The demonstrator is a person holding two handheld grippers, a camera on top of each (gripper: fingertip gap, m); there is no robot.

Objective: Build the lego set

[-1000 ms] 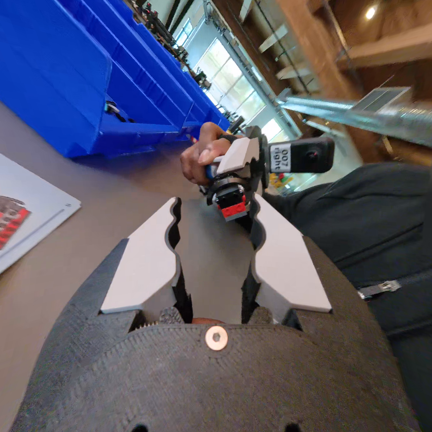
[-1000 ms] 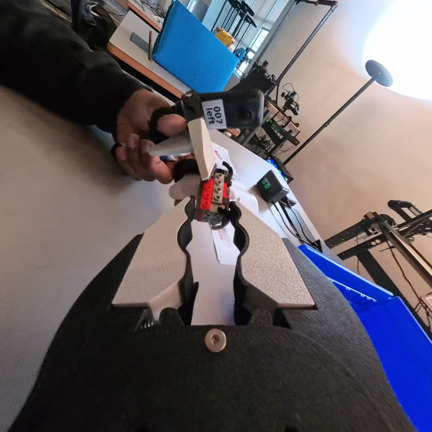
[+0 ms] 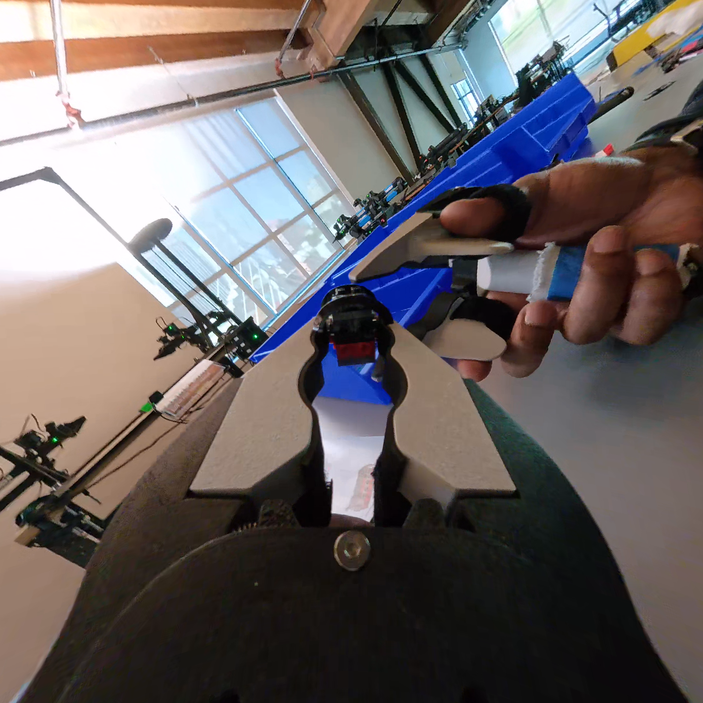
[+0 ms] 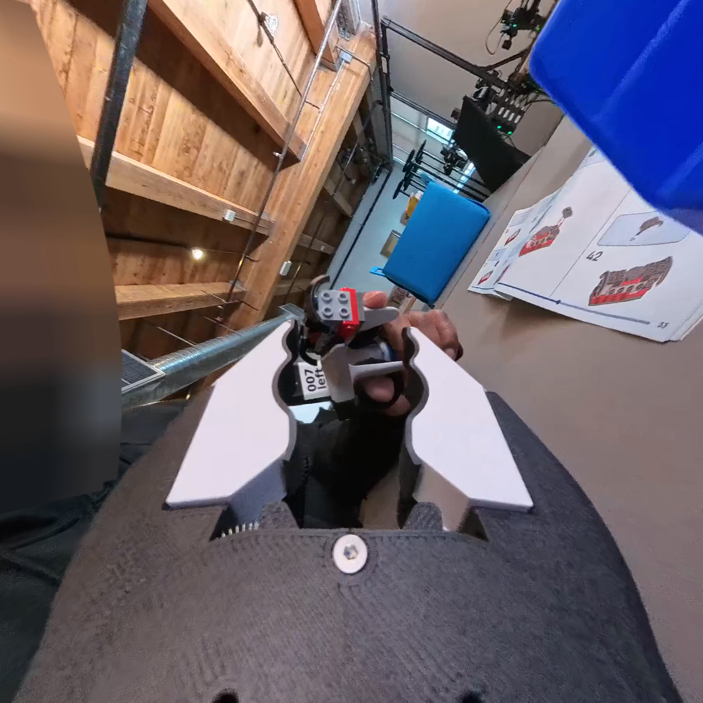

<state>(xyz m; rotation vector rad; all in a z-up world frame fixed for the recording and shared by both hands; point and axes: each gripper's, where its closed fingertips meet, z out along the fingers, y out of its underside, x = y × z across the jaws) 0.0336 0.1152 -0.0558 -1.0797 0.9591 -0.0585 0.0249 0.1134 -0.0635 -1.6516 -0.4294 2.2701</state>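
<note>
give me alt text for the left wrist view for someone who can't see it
The left gripper is closed on a small red and black lego assembly at its fingertips. To its right a hand holds the other gripper's handle above the grey table, with blue bins and large windows behind.

Both cameras sit just behind their own gripper's two fingers and look forward along them, each rolled hard so the tabletop runs diagonally.

The left wrist view faces windows and a blue bin (image 3: pixel 506 159) toward 1 o'clock, with the grey table (image 3: pixel 593 437) tilted along its right side. The left gripper (image 3: pixel 352 342) fills the lower frame, very near.

The right wrist view faces wooden shelving at 10 o'clock, the table (image 4: pixel 551 437) standing along its right edge, with an instruction booklet (image 4: pixel 593 266) at 2 o'clock.

The two views face each other closely: each shows the lego assembly (image 4: pixel 338 310) at its centre, and the right gripper (image 4: pixel 350 336) looks at the left one beyond its tips.
</note>
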